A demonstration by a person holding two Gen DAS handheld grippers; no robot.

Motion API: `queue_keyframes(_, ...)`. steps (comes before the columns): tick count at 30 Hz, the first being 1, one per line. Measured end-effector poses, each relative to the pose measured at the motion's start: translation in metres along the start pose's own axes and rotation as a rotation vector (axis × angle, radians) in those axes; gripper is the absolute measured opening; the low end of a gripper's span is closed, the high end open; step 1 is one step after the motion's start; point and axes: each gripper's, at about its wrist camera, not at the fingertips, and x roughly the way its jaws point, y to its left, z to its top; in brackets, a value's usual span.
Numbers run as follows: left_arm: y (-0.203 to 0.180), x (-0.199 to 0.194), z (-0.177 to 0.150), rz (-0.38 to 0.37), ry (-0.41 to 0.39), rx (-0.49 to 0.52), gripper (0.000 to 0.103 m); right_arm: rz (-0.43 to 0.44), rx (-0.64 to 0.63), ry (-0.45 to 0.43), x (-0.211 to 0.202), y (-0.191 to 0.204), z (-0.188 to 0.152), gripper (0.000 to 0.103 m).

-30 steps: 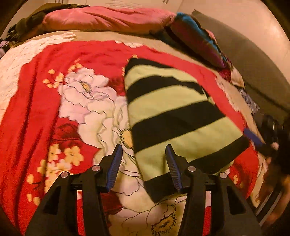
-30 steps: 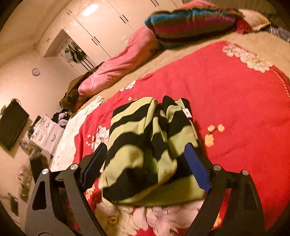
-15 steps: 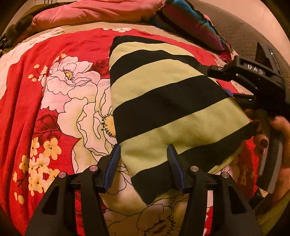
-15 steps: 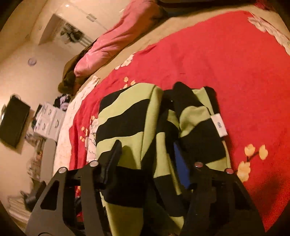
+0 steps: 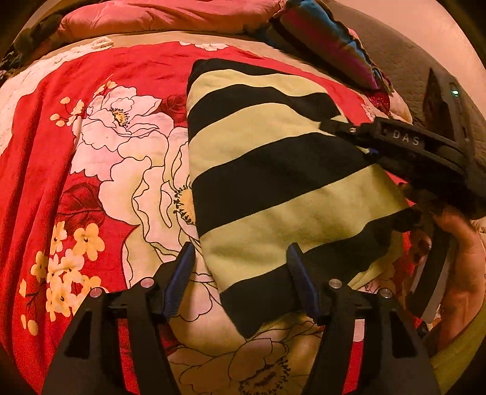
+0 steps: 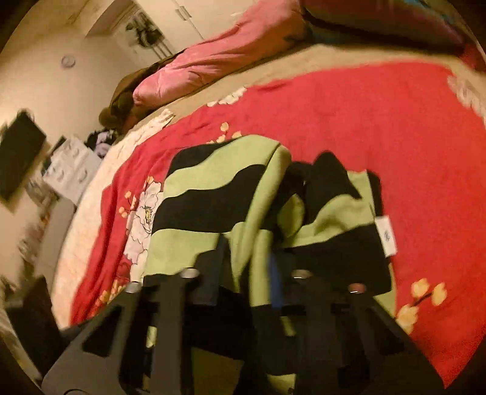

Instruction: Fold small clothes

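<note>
A green and black striped garment (image 5: 267, 182) lies folded on the red floral bedspread (image 5: 45, 145). My left gripper (image 5: 240, 276) is open, its fingers either side of the garment's near corner, holding nothing. My right gripper (image 6: 246, 267) is shut on the garment's open edge (image 6: 252, 231); the view is blurred. The right gripper also shows in the left wrist view (image 5: 364, 142) at the garment's right side, held by a hand. A white label (image 6: 385, 235) sticks out at the garment's right edge.
A pink duvet (image 5: 158, 15) and a striped pillow (image 5: 328, 39) lie at the head of the bed. A grey headboard (image 5: 404, 70) stands at right. White drawers (image 6: 70, 173) and a dark screen (image 6: 18, 161) are by the wall.
My right gripper has moved onto the garment's edge and closed its fingers on the fabric. My left gripper has come closer to the near corner and stays open.
</note>
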Motion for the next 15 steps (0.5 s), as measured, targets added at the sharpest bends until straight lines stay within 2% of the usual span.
queue_keyframes(3,-0.004,-0.01,0.002,-0.011,-0.02,0.01,0.062,0.042,-0.019,-0.06,-0.019,0.01,0.007,0.007)
queue_keyframes(6,-0.012,-0.02,0.006,-0.029,-0.044,0.022,0.062,0.045,-0.081,-0.09,-0.036,0.024,0.012,0.006)
queue_keyframes(10,-0.021,-0.026,0.01,-0.055,-0.062,0.045,0.062,-0.009,-0.107,-0.091,-0.052,0.018,0.016,0.004)
queue_keyframes(15,-0.026,-0.013,0.007,-0.057,-0.042,0.062,0.062,-0.1,-0.041,-0.027,-0.044,-0.022,0.009,0.004)
